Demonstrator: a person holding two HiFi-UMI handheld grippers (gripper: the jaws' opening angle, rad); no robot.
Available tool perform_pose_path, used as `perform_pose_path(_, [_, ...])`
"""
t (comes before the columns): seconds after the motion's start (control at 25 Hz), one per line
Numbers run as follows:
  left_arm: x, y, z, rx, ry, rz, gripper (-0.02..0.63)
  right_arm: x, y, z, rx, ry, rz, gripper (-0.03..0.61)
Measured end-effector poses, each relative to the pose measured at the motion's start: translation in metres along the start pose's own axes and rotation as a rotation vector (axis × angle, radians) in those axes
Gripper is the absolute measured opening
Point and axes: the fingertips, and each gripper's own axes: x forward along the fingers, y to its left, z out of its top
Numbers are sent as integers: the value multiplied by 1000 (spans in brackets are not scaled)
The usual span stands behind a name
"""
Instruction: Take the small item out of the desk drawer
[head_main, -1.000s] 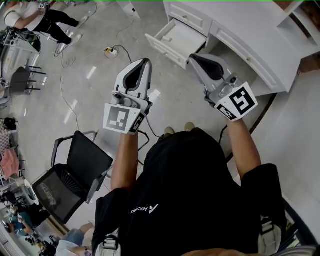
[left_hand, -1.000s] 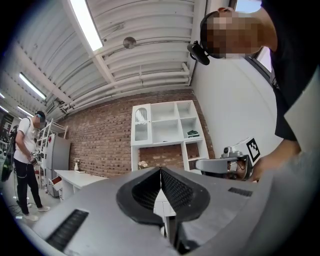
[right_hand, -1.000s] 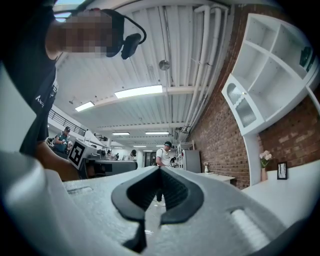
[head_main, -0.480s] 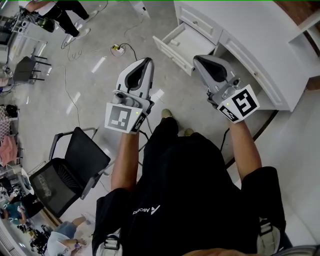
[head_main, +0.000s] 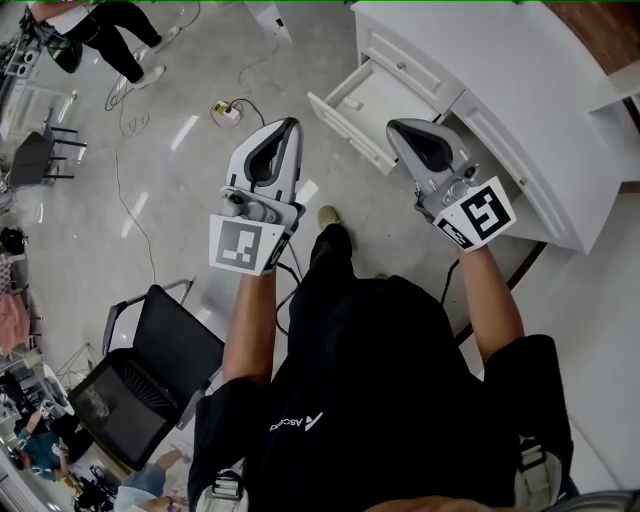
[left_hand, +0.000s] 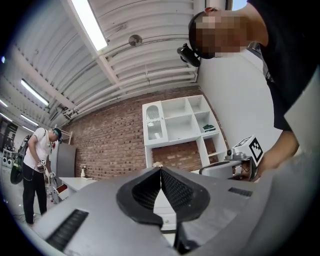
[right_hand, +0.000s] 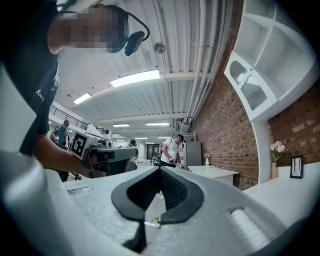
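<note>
Drawer (head_main: 388, 98) already stands open (item inside too small to tell), so left gripper (head_main: 286, 128) and right gripper (head_main: 398, 130) point toward it, jaws pressed together, empty.

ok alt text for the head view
Seen from above, a person in a black shirt holds shut, empty left tongs and right tongs toward a white desk with one drawer open. A black chair stands at lower left.

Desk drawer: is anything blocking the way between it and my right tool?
Nothing visible does. The drawer is pulled open, its inside uncovered from above, and the shut, empty right tool shows just beside it in the head view.
</note>
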Motion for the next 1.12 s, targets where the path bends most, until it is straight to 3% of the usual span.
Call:
perform_pose_path(0.52, [87,168,-81,-27,27,-147,0,174,-91,-93,-25,196,-105,0])
perform_pose_path(1.12, [196,218,-214,-103,145,-166,0,232,-194,-241,-53,454,-84,2])
